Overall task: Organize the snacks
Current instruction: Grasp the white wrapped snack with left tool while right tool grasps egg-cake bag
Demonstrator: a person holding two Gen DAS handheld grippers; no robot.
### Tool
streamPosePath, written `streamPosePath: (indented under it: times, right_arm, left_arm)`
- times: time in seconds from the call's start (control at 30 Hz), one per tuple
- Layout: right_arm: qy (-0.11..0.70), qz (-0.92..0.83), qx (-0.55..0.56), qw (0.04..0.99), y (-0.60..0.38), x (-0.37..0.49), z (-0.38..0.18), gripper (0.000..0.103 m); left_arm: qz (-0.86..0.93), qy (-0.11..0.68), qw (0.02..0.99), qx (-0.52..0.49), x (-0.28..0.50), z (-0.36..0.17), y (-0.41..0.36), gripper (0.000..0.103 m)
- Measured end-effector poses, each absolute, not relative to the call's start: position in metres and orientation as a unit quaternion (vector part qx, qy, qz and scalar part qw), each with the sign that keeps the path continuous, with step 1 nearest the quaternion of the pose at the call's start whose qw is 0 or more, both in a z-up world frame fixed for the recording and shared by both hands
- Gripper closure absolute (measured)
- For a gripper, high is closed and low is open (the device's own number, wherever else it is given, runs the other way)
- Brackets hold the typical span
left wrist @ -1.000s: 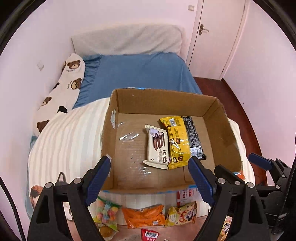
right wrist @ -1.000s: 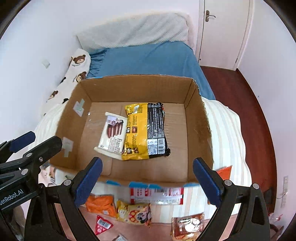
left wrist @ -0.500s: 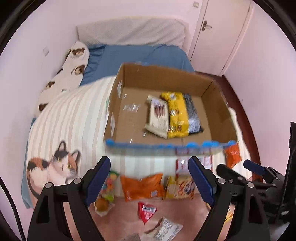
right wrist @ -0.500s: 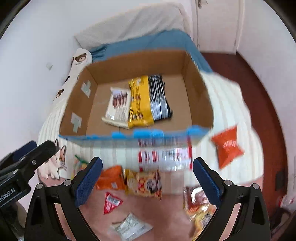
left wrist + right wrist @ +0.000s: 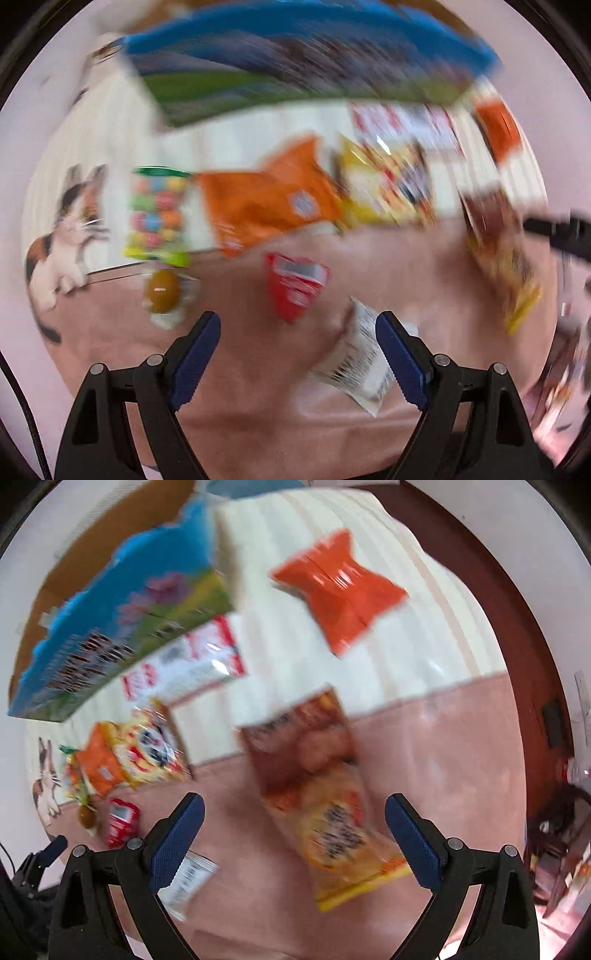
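On the pink bedcover (image 5: 424, 266), from the left: a clear crinkly bag of coloured sweets (image 5: 157, 214), a glossy orange foil pouch (image 5: 266, 206), a small red wedge-shaped packet (image 5: 295, 288) and a white barcoded wrapper (image 5: 364, 369). The left gripper (image 5: 297, 354) points down above them, jaws spread and empty. Further right, the right gripper (image 5: 293, 834) hangs released over a long brown-and-yellow snack bag (image 5: 317, 786).
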State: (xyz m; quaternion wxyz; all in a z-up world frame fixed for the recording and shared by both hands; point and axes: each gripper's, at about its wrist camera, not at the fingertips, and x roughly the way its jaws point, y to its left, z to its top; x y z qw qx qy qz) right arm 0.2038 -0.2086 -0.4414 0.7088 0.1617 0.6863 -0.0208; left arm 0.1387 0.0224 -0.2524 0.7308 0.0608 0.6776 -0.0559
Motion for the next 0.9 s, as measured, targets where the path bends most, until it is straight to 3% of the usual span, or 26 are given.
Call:
streamPosePath:
  times: [0.3, 0.37, 0.4, 0.5, 0.67, 0.8, 0.9]
  right_arm:
    - [0.723, -0.004, 0.068, 0.688, -0.203, 0.189, -0.479, 0.003]
    - [0.728, 0.004, 0.033, 0.684, -0.196, 0.190, -0.488, 0.003]
    - [0.730, 0.012, 0.014, 0.683, -0.190, 0.190, -0.494, 0.006]
    - [0.736, 0.027, -0.022, 0.676, -0.180, 0.186, -0.506, 0.030]
    - [0.735, 0.021, -0.006, 0.677, -0.181, 0.171, -0.508, 0.033]
    - [0.750, 0.027, 0.076, 0.656, -0.186, 0.148, -0.513, 0.033]
    - [0.765, 0.049, 0.141, 0.626, -0.188, 0.131, -0.521, 0.033]
  left_arm:
    - [-0.172, 0.697, 0.657, 0.228, 0.113, -0.318, -0.062, 0.017]
    - [-0.185, 0.711, 0.639, 0.227, 0.112, -0.331, -0.068, 0.030]
    - [-0.188, 0.721, 0.630, 0.219, 0.112, -0.336, -0.067, 0.032]
    - [-0.183, 0.733, 0.625, 0.195, 0.115, -0.341, -0.061, 0.035]
    - [-0.111, 0.756, 0.639, 0.086, 0.127, -0.338, -0.023, 0.041]
    - [-0.037, 0.759, 0.648, -0.047, 0.130, -0.337, 0.022, 0.041]
    - [-0.037, 0.767, 0.636, -0.080, 0.128, -0.341, 0.030, 0.041]
